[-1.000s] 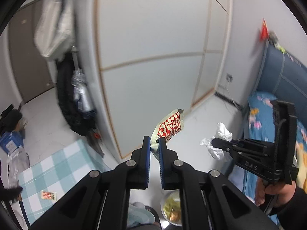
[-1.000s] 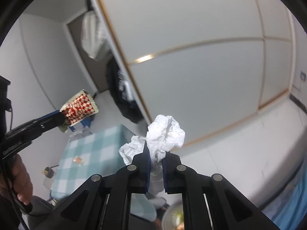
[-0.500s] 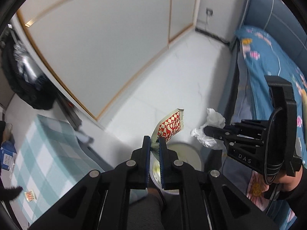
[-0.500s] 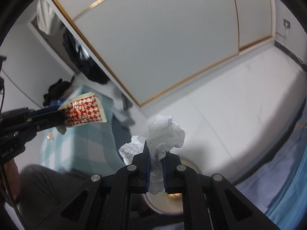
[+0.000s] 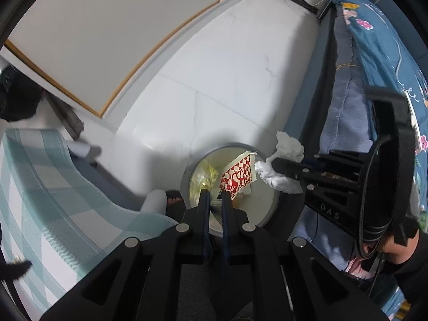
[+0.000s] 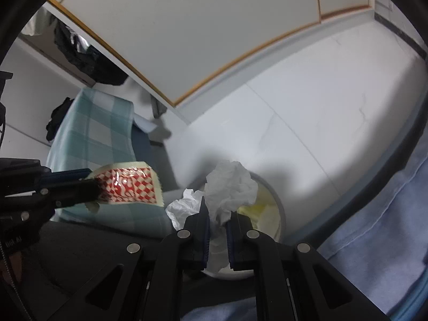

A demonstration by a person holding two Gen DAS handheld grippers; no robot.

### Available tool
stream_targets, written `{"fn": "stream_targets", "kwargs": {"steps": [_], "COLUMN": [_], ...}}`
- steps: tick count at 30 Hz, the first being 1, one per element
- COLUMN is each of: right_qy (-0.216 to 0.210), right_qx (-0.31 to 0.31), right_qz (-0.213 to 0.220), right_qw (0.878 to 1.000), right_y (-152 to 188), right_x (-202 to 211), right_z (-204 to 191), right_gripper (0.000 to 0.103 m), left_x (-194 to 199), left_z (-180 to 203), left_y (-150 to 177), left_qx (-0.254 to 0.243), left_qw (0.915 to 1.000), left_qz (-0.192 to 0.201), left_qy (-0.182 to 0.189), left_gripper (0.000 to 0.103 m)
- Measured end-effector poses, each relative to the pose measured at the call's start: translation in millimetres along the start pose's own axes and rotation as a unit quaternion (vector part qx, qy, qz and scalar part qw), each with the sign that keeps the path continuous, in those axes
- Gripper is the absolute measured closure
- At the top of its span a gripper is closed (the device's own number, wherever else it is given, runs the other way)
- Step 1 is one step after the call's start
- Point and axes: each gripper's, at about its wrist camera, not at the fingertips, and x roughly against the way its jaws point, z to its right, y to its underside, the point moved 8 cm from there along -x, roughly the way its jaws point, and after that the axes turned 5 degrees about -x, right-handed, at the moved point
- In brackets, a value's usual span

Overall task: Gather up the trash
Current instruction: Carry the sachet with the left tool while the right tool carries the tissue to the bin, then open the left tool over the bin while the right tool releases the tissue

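The left gripper (image 5: 214, 196) pinched a red-and-white checkered wrapper (image 5: 236, 178) over the round bin (image 5: 270, 200). The right gripper (image 6: 217, 214) clamped crumpled white tissue (image 6: 230, 187) at the bin's right rim.

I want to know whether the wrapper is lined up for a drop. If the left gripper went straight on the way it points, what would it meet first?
Probably the open bin: the left gripper, shut on the checked wrapper, points down into it.
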Motion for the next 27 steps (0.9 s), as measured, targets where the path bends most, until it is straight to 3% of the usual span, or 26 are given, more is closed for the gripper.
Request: {"fn": "stream_targets", "kwargs": {"steps": [9,16,22,27], "right_qy": [0.005,0.012,0.022,0.031], "right_qx": [-0.017,-0.02,-0.035,-0.027], "right_qz": [-0.044,-0.058,-0.072,-0.078], "right_qw": [0.999,0.998,0.997,0.996], "right_y": [21,25,29,30], "right_x": [-30,-45,-55,-59], "right_z": [10,12,18,14], "right_gripper": [0.092,0.092,0.09,0.084], "left_x": [-39,-67,-84,-100], "left_z": [8,4,4,7], "left_y": [5,-5,1,9], "left_qx": [0.011,0.018,0.022,0.042], "left_qw": [0.9959,0.9912,0.9836,0.9714], "left_qz": [-0.087,-0.123,-0.164,-0.206], "left_qy": [0.024,0.045,0.071,0.11], "left_gripper": [0.099,0.098,0.098,0.096]}}
